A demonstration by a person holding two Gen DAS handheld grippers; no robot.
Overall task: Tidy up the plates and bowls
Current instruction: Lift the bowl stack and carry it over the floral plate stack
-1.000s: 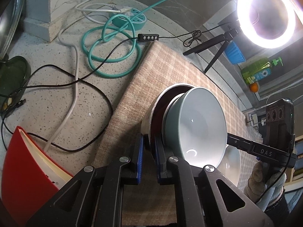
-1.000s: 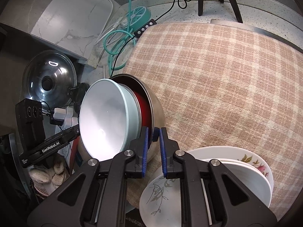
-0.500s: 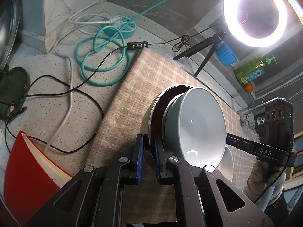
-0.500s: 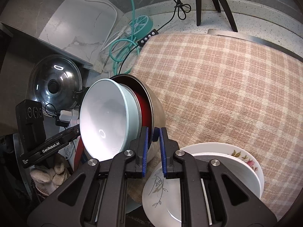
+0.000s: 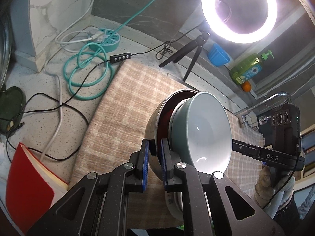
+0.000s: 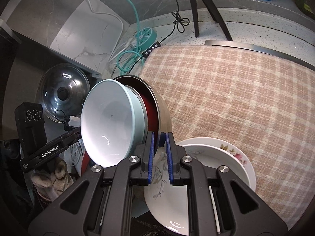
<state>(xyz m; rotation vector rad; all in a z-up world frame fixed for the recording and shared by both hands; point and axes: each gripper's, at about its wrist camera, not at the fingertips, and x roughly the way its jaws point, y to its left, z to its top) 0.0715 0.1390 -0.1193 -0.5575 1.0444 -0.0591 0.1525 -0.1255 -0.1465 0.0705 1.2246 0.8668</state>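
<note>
A nested stack of bowls hangs tilted above the plaid cloth (image 5: pixel 118 108). The outer one is a steel bowl (image 5: pixel 154 123), with a red bowl (image 5: pixel 167 114) inside it and a pale teal bowl (image 5: pixel 204 131) innermost. My left gripper (image 5: pixel 154 151) is shut on the steel bowl's rim. From the opposite side, my right gripper (image 6: pixel 159 143) is shut on the same steel bowl (image 6: pixel 164 114), beside the teal bowl (image 6: pixel 110 122). A pile of white flowered plates (image 6: pixel 222 157) lies on the cloth (image 6: pixel 236 88) just below the right gripper.
A ring light on a tripod (image 5: pixel 238 9), a teal coiled cable (image 5: pixel 86 74), black and white cords and a red book (image 5: pixel 25 186) lie around the cloth. A glass pot lid (image 6: pixel 63 92) leans at the left. A blue cup (image 5: pixel 218 55) and a green bottle (image 5: pixel 248 68) stand at the back.
Both grippers have risen with the bowl stack still pinched at its rim. The cloth and the plates now sit farther below. Neither grip has changed.
</note>
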